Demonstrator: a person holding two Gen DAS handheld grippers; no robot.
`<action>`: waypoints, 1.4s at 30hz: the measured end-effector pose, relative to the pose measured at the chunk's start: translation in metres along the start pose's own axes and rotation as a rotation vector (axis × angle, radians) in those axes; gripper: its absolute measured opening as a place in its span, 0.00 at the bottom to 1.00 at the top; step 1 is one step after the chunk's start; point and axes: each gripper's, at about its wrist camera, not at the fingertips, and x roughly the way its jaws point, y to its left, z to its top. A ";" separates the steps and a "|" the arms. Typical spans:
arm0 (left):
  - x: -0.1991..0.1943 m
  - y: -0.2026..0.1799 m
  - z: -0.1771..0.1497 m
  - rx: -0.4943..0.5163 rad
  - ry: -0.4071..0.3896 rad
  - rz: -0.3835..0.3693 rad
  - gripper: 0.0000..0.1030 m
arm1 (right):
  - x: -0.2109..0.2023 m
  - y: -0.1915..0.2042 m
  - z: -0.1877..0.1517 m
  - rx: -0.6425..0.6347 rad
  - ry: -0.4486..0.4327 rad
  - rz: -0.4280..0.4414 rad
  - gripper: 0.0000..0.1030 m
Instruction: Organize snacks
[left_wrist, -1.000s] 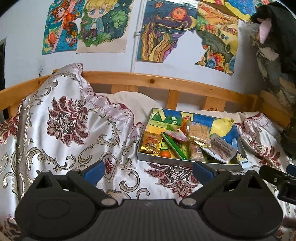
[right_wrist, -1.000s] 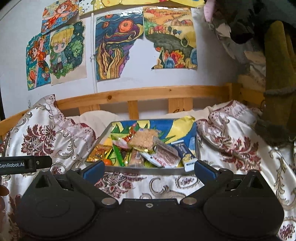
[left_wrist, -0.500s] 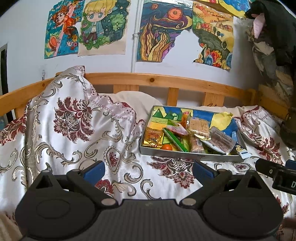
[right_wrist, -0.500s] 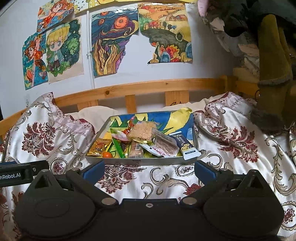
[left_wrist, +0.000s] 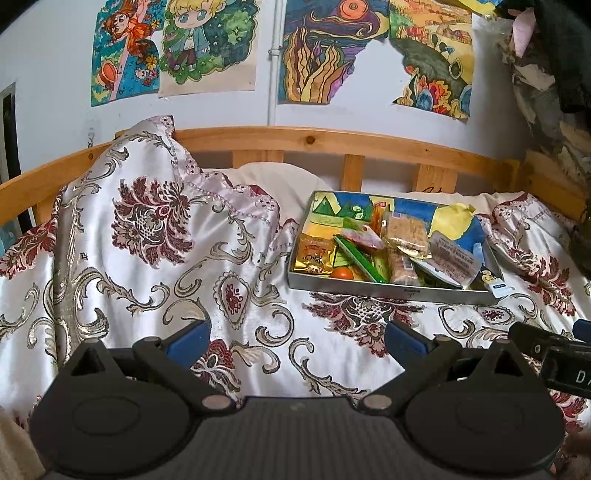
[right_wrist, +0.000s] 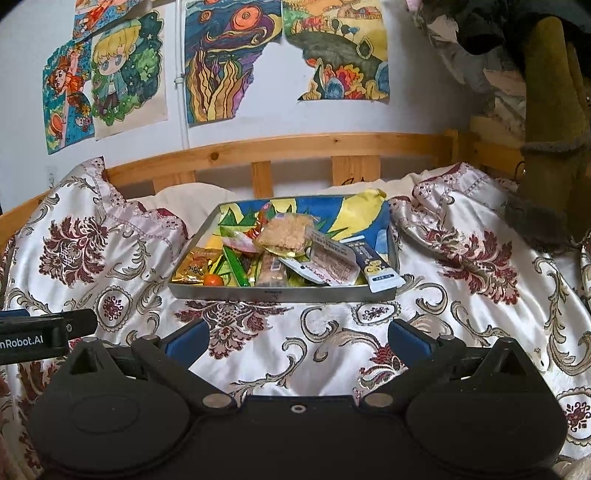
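Observation:
A grey metal tray (left_wrist: 391, 291) (right_wrist: 280, 293) with a colourful liner sits on the bed. It holds several snacks: a gold packet (left_wrist: 316, 254) (right_wrist: 194, 264), a small orange ball (left_wrist: 342, 273) (right_wrist: 213, 280), a green stick pack (left_wrist: 360, 256) (right_wrist: 236, 267), a cracker pack (left_wrist: 406, 232) (right_wrist: 286, 234), a white label pack (left_wrist: 456, 258) (right_wrist: 332, 264) and a blue-white sachet (right_wrist: 376, 267) overhanging the front right corner. My left gripper (left_wrist: 295, 341) and right gripper (right_wrist: 297, 339) are both open and empty, hovering short of the tray.
A patterned satin bedspread (left_wrist: 147, 240) (right_wrist: 480, 277) covers the bed, bunched high at the left. A wooden bed rail (left_wrist: 332, 142) (right_wrist: 295, 147) runs behind the tray. Posters hang on the wall. Clothes (right_wrist: 546, 129) hang at the right. The other gripper shows at each view's edge.
Both grippers have pulled back and risen a little, so the tray looks farther off and more bedspread shows in front of it. The jaws stay open.

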 end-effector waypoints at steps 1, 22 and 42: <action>0.000 0.000 0.000 0.000 0.002 0.001 0.99 | 0.001 0.000 0.000 0.001 0.004 0.000 0.99; 0.001 0.000 -0.001 -0.001 0.006 0.002 0.99 | 0.003 0.001 -0.001 -0.011 0.018 0.006 0.99; 0.000 0.000 -0.001 -0.002 0.007 0.003 0.99 | 0.003 0.001 -0.002 -0.012 0.021 0.006 0.99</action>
